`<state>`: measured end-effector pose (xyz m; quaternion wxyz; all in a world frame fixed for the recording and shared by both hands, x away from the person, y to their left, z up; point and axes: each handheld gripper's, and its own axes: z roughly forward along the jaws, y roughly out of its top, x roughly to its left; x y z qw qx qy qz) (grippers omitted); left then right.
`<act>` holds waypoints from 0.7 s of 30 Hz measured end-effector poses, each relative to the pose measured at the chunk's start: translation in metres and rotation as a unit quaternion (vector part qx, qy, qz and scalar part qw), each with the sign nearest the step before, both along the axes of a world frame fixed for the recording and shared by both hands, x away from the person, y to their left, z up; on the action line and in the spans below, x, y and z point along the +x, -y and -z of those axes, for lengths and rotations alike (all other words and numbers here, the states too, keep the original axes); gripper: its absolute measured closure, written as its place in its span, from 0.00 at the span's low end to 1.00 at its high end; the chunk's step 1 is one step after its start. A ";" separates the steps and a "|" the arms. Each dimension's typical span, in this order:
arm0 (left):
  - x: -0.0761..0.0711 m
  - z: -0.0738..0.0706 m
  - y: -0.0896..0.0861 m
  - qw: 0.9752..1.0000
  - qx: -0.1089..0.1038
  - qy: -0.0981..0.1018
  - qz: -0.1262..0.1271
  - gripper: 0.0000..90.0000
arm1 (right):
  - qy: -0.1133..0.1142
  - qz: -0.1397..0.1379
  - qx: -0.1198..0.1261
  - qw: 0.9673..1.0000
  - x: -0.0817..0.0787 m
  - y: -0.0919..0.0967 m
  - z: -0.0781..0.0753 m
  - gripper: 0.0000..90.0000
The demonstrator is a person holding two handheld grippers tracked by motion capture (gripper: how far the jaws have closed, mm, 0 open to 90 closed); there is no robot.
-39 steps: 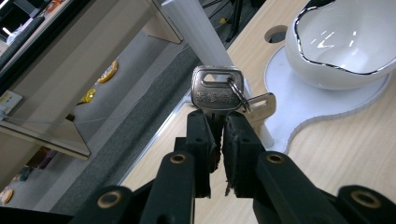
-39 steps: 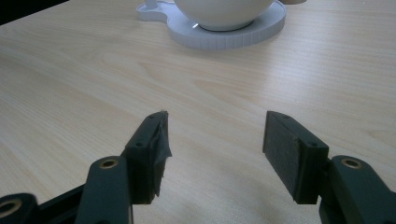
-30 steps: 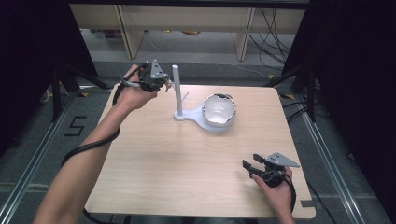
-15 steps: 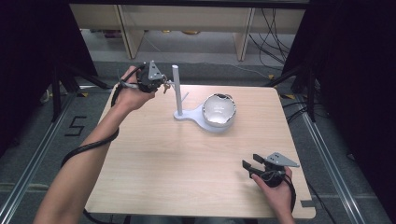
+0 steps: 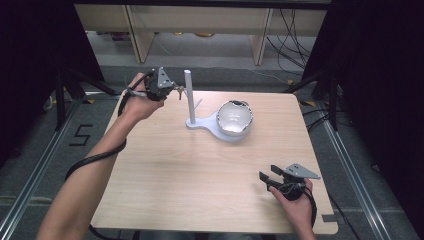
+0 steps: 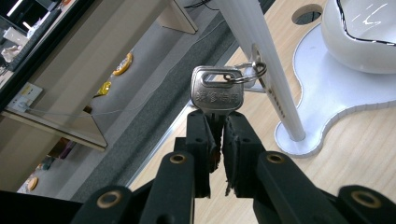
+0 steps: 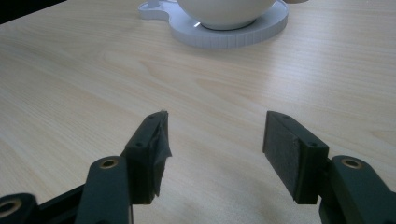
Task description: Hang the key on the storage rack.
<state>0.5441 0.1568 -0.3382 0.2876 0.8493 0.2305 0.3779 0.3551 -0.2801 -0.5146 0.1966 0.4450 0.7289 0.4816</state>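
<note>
At the far left of the pale wooden table [image 5: 200, 175] in the high view, the left hand-held gripper [image 5: 175, 90] holds a small silver metal key [image 5: 179, 91] right up against the top of the upright white post [image 5: 189, 97]. That post rises from a flat white stand [image 5: 210, 125], whose round end carries a glossy white bowl [image 5: 233, 118]; the bowl looks empty as far as this angle shows. The right hand-held gripper [image 5: 265, 179] rests low at the near right, well apart from the stand, with nothing between its jaws.

Along the left gripper view, the left hand-held gripper [image 6: 219, 140] is clamped narrow on the blade of the silver key [image 6: 217, 91]. A thin metal split ring [image 6: 247, 73] runs through the key's head and meets a small peg on the white post [image 6: 261, 65]. Whether the ring is hooked over that peg or just touching it cannot be told. I judge the hanging is nearly done: what remains is seating the ring and releasing. The bowl [image 6: 364, 37] shows only part of its inside, bare there.

From the right gripper view, the right hand-held gripper [image 7: 215, 140] stands wide and empty over the table [image 7: 93, 70], the bowl [image 7: 224, 11] on its stand ahead.
</note>
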 end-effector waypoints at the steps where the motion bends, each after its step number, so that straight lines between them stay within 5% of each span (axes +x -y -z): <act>1: -0.001 0.000 0.000 1.000 0.001 0.002 0.000 0.89 | -0.001 0.001 0.003 1.000 0.000 0.000 0.000 0.46; 11: -0.009 0.007 0.000 1.000 0.021 0.018 -0.007 0.89 | 0.001 0.000 -0.007 1.000 0.000 -0.001 -0.001 0.46; 21: -0.012 0.010 0.008 0.999 0.041 0.012 -0.003 0.89 | 0.002 0.000 -0.008 1.000 0.000 0.000 -0.001 0.46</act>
